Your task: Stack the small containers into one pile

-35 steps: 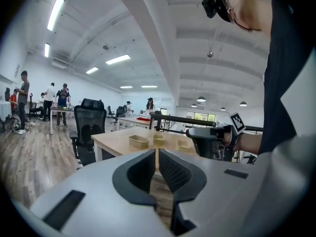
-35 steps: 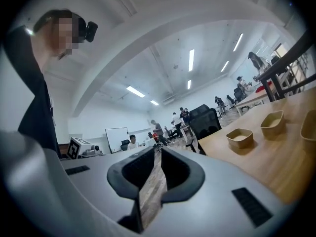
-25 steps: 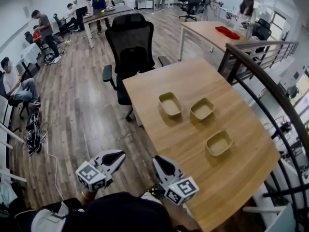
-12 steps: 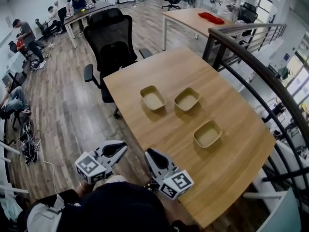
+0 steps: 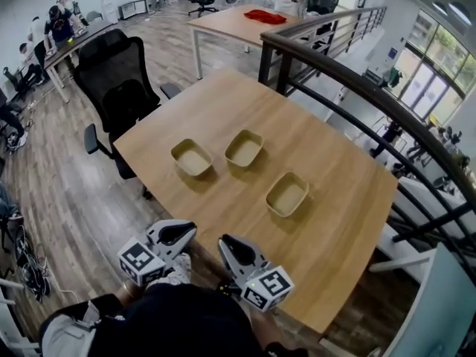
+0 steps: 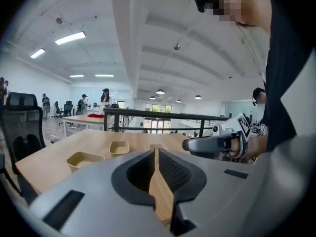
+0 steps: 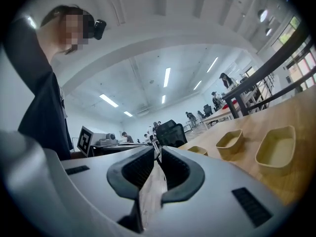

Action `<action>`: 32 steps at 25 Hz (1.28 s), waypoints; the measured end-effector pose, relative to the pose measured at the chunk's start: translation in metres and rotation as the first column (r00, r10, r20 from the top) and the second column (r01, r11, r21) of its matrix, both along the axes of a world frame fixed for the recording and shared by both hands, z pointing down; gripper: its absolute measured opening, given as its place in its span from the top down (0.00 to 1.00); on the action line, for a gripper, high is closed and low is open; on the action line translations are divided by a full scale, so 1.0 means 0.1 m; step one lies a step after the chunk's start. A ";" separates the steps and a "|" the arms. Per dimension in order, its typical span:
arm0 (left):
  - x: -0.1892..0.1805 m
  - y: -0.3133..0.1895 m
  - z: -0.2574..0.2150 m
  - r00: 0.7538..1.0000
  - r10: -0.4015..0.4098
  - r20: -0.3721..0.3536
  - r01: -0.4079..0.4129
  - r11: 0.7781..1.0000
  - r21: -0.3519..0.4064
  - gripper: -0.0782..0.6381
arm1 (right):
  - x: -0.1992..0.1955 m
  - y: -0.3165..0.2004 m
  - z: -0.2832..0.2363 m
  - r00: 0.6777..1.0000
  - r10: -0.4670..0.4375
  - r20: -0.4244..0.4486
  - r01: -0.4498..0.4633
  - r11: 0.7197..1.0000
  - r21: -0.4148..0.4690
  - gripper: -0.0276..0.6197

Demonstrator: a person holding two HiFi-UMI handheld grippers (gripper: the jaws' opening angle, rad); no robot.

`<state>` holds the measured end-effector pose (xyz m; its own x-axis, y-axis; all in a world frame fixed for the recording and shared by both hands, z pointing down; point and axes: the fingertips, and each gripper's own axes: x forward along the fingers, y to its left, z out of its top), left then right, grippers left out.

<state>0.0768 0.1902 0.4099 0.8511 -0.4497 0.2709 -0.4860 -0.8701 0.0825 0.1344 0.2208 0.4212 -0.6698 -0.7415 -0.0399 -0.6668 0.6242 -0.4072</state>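
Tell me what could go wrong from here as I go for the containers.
Both the left gripper and right gripper are shut and empty; reaching in like that would likely shove a container rather than grip it. The left container and middle container sit close together, so opened jaws may bump the neighbour. Both look light and could slide on the table.

No words, numbers or brand names legible anywhere. Only sign-like marks: black-and-white square coded markers, patterns without letters. One set sits on the white plastic cube of the left gripper, another on the second white cube of the right gripper. Same markers show in both gripper views, each on the other gripper's cube. Distant desk items too small to read.
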 end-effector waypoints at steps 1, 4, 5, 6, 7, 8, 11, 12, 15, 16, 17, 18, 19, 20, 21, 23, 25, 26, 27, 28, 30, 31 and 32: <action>0.01 -0.05 0.05 1.000 0.021 0.002 -0.021 1.000 -0.013 0.86 | 0.01 -0.04 0.00 1.000 0.022 -0.008 -0.022 1.000 0.004 0.91; 0.03 -0.19 0.22 0.995 0.098 -0.005 -0.098 0.993 -0.068 0.86 | 0.09 -0.17 0.05 0.994 0.107 -0.031 -0.107 0.994 0.004 0.91; 0.04 -0.25 0.24 0.993 0.122 -0.002 -0.122 0.990 -0.069 0.86 | 0.11 -0.21 0.07 0.990 0.135 -0.031 -0.135 0.991 -0.001 0.91; 0.06 -0.34 0.24 0.990 0.142 0.001 -0.141 0.988 -0.060 0.86 | 0.14 -0.26 0.08 0.987 0.160 -0.029 -0.160 0.987 -0.006 0.91; 0.09 -0.45 0.23 0.987 0.158 0.002 -0.158 0.986 -0.045 0.86 | 0.15 -0.31 0.08 0.983 0.179 -0.032 -0.180 0.984 -0.008 0.91; 0.12 -0.57 0.21 0.985 0.173 -0.004 -0.173 0.984 -0.033 0.86 | 0.17 -0.38 0.08 0.980 0.197 -0.039 -0.198 0.980 -0.009 0.91; 0.28 -0.88 0.14 0.970 0.240 -0.047 -0.242 0.970 -0.032 0.86 | 0.25 -0.62 0.09 0.961 0.271 -0.055 -0.273 0.962 -0.015 0.91; 0.33 -0.97 0.11 0.961 0.270 -0.057 -0.272 0.962 -0.030 0.86 | 0.26 -0.71 0.08 0.954 0.297 -0.050 -0.298 0.954 -0.019 0.91; 0.36 -1.22 0.04 0.944 0.324 -0.062 -0.325 0.946 -0.007 0.86 | 0.22 -0.97 0.06 0.939 0.342 -0.048 -0.343 0.939 -0.025 0.91; 0.35 -1.31 0.03 0.942 0.328 -0.062 -0.329 0.944 0.003 0.86 | 0.21 -1.06 0.04 0.935 0.350 -0.055 -0.352 0.936 -0.024 0.91; 0.32 -1.41 0.02 0.943 0.328 -0.064 -0.328 0.945 0.010 0.86 | 0.19 -1.15 0.01 0.933 0.356 -0.061 -0.357 0.934 -0.019 0.91; 0.27 -1.51 0.02 0.945 0.321 -0.067 -0.321 0.947 0.009 0.86 | 0.17 -1.23 -0.02 0.931 0.359 -0.065 -0.361 0.933 -0.015 0.91; 0.21 -1.61 0.03 0.948 0.311 -0.067 -0.311 0.950 -0.001 0.86 | 0.14 -1.31 -0.05 0.930 0.362 -0.067 -0.363 0.932 -0.012 0.91; 0.14 -1.71 0.06 0.952 0.299 -0.065 -0.301 0.954 -0.016 0.86 | 0.11 -1.38 -0.06 0.929 0.364 -0.071 -0.365 0.931 -0.012 0.91; 0.07 -1.80 0.09 0.956 0.288 -0.062 -0.290 0.956 -0.032 0.86 | 0.09 -1.46 -0.07 0.928 0.366 -0.077 -0.368 0.930 -0.015 0.91; -0.06 -1.97 0.13 0.961 0.269 -0.061 -0.272 0.961 -0.057 0.86 | 0.07 -1.59 -0.09 0.924 0.371 -0.092 -0.374 0.927 -0.024 0.91; -0.19 -2.14 0.14 0.967 0.248 -0.061 -0.252 0.965 -0.068 0.86 | 0.05 -1.71 -0.12 0.920 0.379 -0.104 -0.384 0.923 -0.029 0.91; -0.26 -2.23 0.14 0.970 0.236 -0.060 -0.240 0.968 -0.070 0.86 | 0.03 -1.77 -0.14 0.917 0.383 -0.109 -0.388 0.921 -0.030 0.91; -0.33 -2.32 0.14 0.973 0.224 -0.060 -0.228 0.971 -0.069 0.86 | 0.01 -1.82 -0.15 0.915 0.386 -0.115 -0.392 0.920 -0.031 0.91; -0.39 -2.42 0.14 0.975 0.214 -0.063 -0.218 0.974 -0.068 0.86 | -0.01 -1.88 -0.17 0.913 0.390 -0.121 -0.396 0.918 -0.030 0.91; -0.47 -2.59 0.11 0.976 0.203 -0.074 -0.208 0.976 -0.061 0.86 | -0.06 -2.00 -0.19 0.908 0.397 -0.133 -0.404 0.914 -0.027 0.91; -0.51 -2.66 0.10 0.976 0.203 -0.081 -0.208 0.977 -0.056 0.86 | -0.09 -2.06 -0.19 0.906 0.400 -0.138 -0.407 0.913 -0.027 0.91; -0.54 -2.72 0.09 0.975 0.205 -0.086 -0.210 0.976 -0.050 0.86 | -0.12 -2.11 -0.20 0.905 0.401 -0.143 -0.409 0.912 -0.029 0.91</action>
<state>0.0229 -0.0817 0.4185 0.9441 -0.2463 0.2189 -0.2850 -0.9438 0.1675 0.1224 0.0098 0.4015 -0.3074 -0.9484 0.0773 -0.9069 0.2674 -0.3257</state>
